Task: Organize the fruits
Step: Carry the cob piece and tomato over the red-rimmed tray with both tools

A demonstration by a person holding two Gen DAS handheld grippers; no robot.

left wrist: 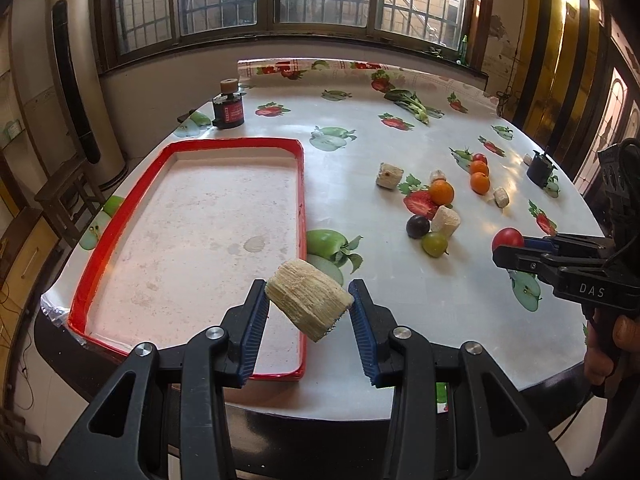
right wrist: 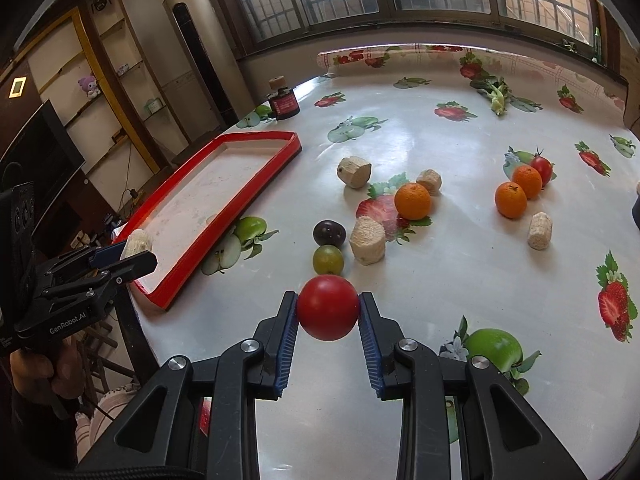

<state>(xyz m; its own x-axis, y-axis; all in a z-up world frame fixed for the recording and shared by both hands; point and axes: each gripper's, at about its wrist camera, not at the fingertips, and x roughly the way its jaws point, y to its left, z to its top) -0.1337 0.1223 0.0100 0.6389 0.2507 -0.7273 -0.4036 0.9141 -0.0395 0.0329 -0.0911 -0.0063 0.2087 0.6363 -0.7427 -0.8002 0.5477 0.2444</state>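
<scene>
Left hand-held gripper (left wrist: 308,306): blue-padded fingers clamped on one pale, fibrous corn-cob chunk (left wrist: 309,305), held tilted above the near right edge of the red-rimmed rectangular tray with a white floor (left wrist: 102,256). Nothing lying on the tray floor.

Right hand-held gripper (right wrist: 328,308): fingers pinched on one round red tomato (right wrist: 328,307), held above the table with the glossy fruit-print oilcloth (right wrist: 420,280), near edge, right of the tray.

Count of loose items on the table, right wrist view:
- Orange tangerines: 3. One mid-table (right wrist: 413,201); two further right (right wrist: 511,199), (right wrist: 527,181), close together.
- Small red cherry tomato with stem: 1 (right wrist: 541,169), just behind the far-right tangerine.
- Dark purple plum: 1 (right wrist: 329,233).
- Green plum-like fruit: 1 (right wrist: 328,259), just in front of the purple one.
- Pale cob chunks on the table: 4. One far of centre (right wrist: 354,172), one behind the mid-table tangerine (right wrist: 429,181), one beside the plums (right wrist: 368,239), one at right (right wrist: 539,230).

Other: dark jar with red label and cork-coloured stopper (right wrist: 284,101) at far left; leafy green vegetable (right wrist: 496,94) at far right; small dark container (left wrist: 540,169) at right edge, contents not discernible.
</scene>
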